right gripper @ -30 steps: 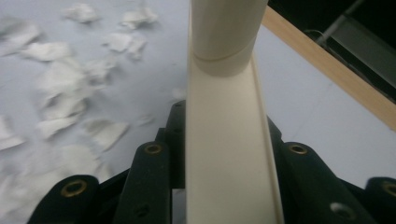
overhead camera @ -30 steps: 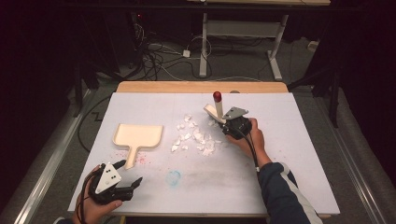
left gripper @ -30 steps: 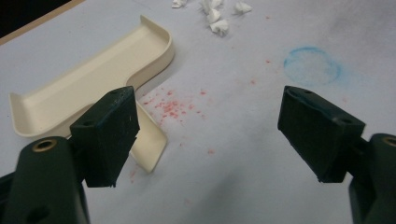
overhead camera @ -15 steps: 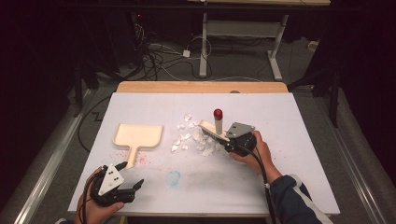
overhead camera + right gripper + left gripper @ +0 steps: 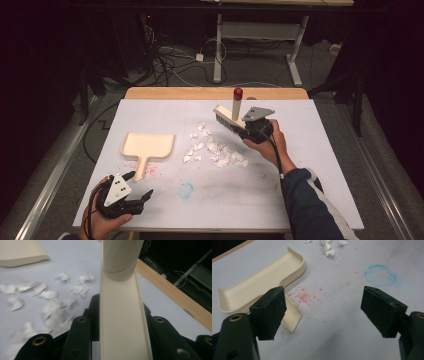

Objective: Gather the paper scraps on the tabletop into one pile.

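Observation:
My right gripper (image 5: 244, 128) is shut on a cream hand brush (image 5: 229, 119) with dark bristles and an upright handle tipped in red; it hovers just right of the scattered white paper scraps (image 5: 215, 149). In the right gripper view the brush's cream back (image 5: 122, 322) runs between the jaws, with the paper scraps (image 5: 50, 305) below and left. A cream dustpan (image 5: 147, 147) lies left of the scraps, handle toward me. My left gripper (image 5: 142, 186) rests open near the table's front left edge; its view shows the dustpan (image 5: 257, 287) ahead, beyond the left fingertip (image 5: 270, 312).
A white sheet (image 5: 300, 200) covers the table, marked with red specks (image 5: 305, 296) and a blue ring (image 5: 186, 190). The wooden table edge (image 5: 215, 93) runs along the back. Cables and desk legs (image 5: 220, 45) lie on the dark floor beyond.
The right gripper swept the brush down toward the scraps half a second ago, and has now lifted it back up and to the right. The left gripper has stayed put.

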{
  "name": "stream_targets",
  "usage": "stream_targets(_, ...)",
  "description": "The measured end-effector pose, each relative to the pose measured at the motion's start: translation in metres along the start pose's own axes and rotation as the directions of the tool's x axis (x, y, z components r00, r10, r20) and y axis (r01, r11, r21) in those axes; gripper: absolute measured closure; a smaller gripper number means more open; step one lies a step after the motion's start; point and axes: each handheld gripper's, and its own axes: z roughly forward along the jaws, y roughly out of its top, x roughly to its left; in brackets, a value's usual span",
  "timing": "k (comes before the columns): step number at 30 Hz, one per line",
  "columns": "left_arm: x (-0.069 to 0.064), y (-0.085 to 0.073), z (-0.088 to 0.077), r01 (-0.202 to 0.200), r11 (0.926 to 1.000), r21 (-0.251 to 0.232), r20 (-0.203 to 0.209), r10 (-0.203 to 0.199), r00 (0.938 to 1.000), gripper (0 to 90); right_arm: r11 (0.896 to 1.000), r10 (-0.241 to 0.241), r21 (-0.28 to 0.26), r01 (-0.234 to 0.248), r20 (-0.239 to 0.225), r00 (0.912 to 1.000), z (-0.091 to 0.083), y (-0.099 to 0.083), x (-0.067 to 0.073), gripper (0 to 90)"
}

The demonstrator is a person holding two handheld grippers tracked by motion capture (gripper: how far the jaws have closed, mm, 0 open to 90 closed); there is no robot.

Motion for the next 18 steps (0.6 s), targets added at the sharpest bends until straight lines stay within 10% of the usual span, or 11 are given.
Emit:
stream_targets(10, -0.001, 0.002, 0.0, -0.001, 1.0, -0.006, 0.001, 0.001, 1.0, 19.1, 0.999, -0.034, 0.025, 0.034, 0.003, 0.9994, 0.077, 0.027, -0.005, 68.0)
stream_targets(18, -0.002, 0.002, 0.001, -0.005, 1.0, -0.008, 0.02, 0.006, 0.9998, 19.1, 0.995, -0.09, 0.035, 0.092, -0.049, 0.9947, 0.098, 0.032, 0.019, 68.1)
